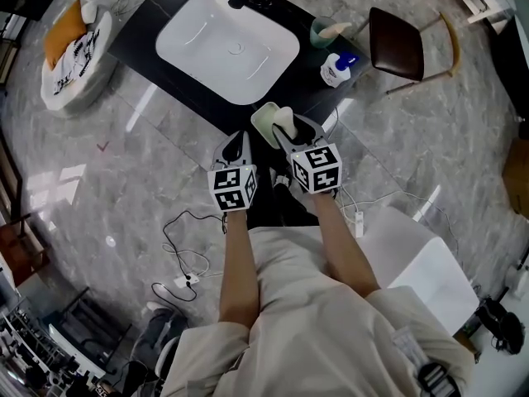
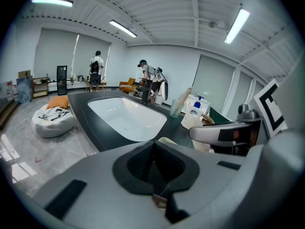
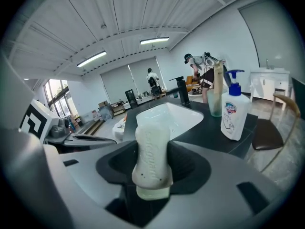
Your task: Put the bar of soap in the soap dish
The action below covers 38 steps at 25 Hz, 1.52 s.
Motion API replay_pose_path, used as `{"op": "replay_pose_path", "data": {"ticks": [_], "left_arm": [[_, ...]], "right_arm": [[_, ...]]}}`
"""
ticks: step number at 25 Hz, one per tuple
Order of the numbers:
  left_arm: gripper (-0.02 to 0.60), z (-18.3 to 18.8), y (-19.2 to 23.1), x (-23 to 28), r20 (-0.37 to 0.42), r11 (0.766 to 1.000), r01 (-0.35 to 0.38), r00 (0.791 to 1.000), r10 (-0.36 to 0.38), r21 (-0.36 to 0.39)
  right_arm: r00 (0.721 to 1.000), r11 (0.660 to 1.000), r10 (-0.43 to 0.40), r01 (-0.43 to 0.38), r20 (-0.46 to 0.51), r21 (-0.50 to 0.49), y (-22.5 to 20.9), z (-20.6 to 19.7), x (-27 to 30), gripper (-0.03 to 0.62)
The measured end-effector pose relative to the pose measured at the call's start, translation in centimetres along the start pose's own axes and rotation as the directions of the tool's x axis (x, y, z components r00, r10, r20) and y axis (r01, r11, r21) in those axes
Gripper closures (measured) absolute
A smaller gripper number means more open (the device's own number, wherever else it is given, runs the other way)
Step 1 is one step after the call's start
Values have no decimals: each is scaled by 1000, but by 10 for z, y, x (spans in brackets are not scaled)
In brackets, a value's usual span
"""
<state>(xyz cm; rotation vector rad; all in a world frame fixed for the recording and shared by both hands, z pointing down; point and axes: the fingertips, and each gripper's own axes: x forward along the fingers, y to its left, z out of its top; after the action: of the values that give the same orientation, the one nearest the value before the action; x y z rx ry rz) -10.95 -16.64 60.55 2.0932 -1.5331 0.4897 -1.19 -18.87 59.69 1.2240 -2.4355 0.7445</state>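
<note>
So the right gripper (image 3: 152, 168) was clamped on the bar of soap (image 3: 151, 147) right by the soap dish (image 1: 263, 126) at the desk's (image 1: 149, 27) near edge, the left gripper (image 2: 153, 166) closed on nothing, and the next move was probably lowering it in and letting go.

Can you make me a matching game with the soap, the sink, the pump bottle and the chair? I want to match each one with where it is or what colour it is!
Things:
1. bar of soap
2. sink
3. pump bottle
4. chair

Matches:
A. brown, standing on the floor
B. held in the right hand-held gripper
C. white with a blue top
D. sunk into the black counter

Right pairs: 1-B, 2-D, 3-C, 4-A.
</note>
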Motion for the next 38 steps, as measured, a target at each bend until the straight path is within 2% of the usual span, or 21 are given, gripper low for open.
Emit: {"op": "replay_pose_path", "data": {"ticks": [11,18,23,38], "left_arm": [[577,-19,-6,1,-24,1000,20,999,-21,-19],[577,-14,-18,5,-7,999,48,999,-48,-1],[577,-10,-28,5,-7,997,68,998,-68,40],[577,-10,-13,-1,-15,998,36,999,-36,56]], "right_arm": [[997,998,-9,3,-79,-68,1,-27,13,398],[991,994,-20,6,-129,-107,-5,-39,22,398],[987,992,-5,-15,-161,-124,0,-44,30,398],[972,991,-18,-14,-232,-132,-1,-54,46,398]]}}
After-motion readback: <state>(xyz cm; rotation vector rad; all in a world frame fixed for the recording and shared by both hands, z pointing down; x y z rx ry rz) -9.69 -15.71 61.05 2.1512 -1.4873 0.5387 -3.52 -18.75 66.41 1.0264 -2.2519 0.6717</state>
